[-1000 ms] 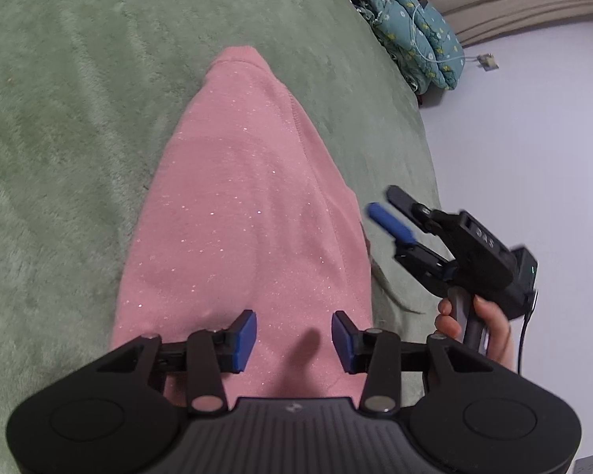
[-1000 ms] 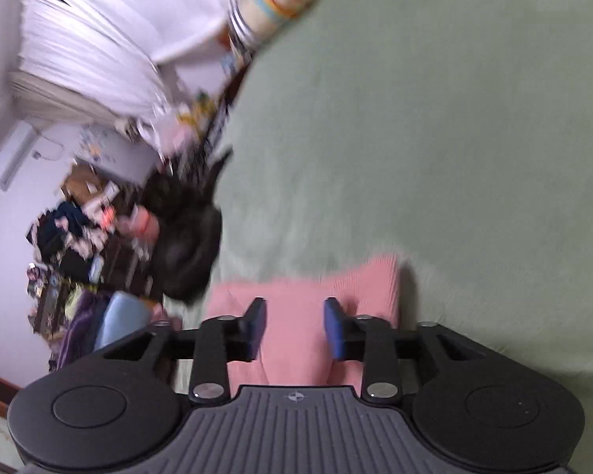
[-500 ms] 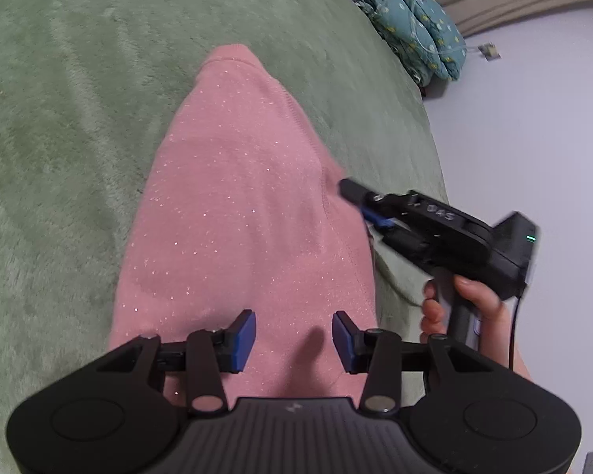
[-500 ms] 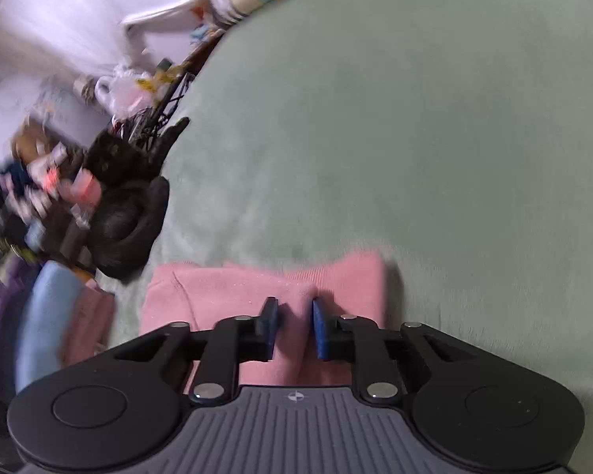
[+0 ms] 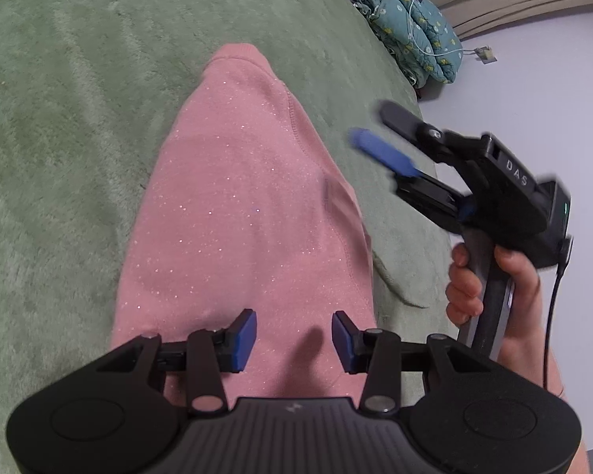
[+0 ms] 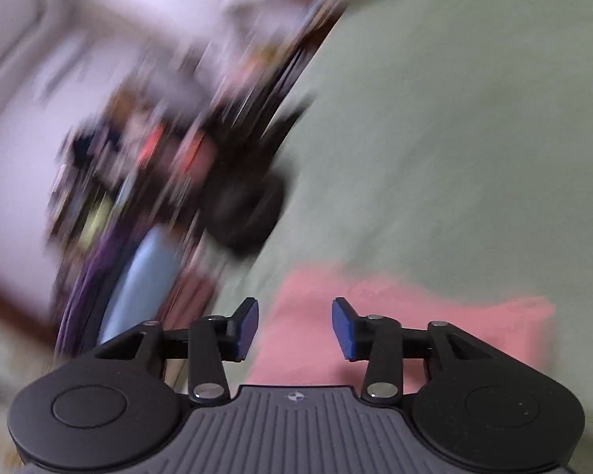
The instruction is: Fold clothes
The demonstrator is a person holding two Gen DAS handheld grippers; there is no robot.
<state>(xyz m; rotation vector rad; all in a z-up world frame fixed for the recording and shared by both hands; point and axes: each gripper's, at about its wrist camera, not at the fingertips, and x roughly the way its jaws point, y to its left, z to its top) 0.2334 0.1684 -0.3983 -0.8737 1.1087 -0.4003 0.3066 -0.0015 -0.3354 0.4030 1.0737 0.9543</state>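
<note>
Pink garment (image 5: pixel 237 213): folded narrow, flat on green bed (image 5: pixel 59 138).
Left claw (image 5: pixel 293 341): apart, empty, over near hem.
Right claw (image 6: pixel 294 328): just reopened, empty.
Remaining: likely crosswise fold.

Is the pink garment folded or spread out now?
Folded. The pink garment lies on the green blanket as a narrow, smooth strip with doubled layers along its right edge; no sleeves stick out.

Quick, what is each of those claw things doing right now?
Left gripper: open, holding nothing, over the pink garment.
Right gripper: jaws just reopened, holding nothing.
</note>
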